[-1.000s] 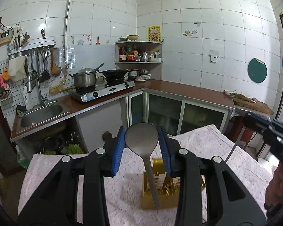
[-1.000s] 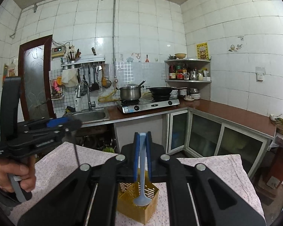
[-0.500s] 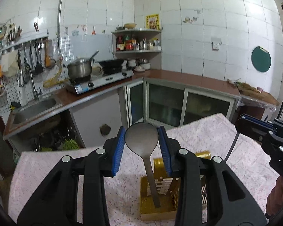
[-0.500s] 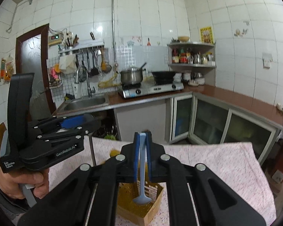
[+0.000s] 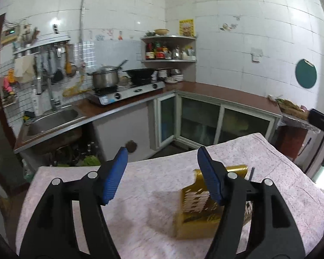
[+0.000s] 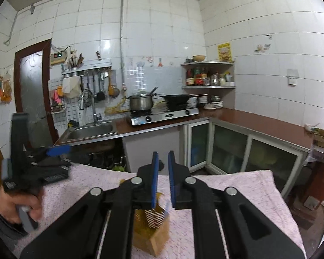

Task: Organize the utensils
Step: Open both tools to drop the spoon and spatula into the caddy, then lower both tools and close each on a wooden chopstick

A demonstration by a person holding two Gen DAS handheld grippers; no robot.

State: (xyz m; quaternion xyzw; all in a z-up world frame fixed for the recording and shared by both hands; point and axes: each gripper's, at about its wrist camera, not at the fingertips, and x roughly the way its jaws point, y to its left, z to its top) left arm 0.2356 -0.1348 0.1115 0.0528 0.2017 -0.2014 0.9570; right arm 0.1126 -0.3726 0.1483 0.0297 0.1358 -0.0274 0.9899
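Lettering on left gripper (image 6: 60,151): blurred, unreadable

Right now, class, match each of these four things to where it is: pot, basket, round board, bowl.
Things:
1 pot
2 basket
3 round board
4 bowl

Places:
A on the top shelf
B on the cloth
C on the stove
D on the wall

Pairs: 1-C, 2-B, 3-D, 4-A.
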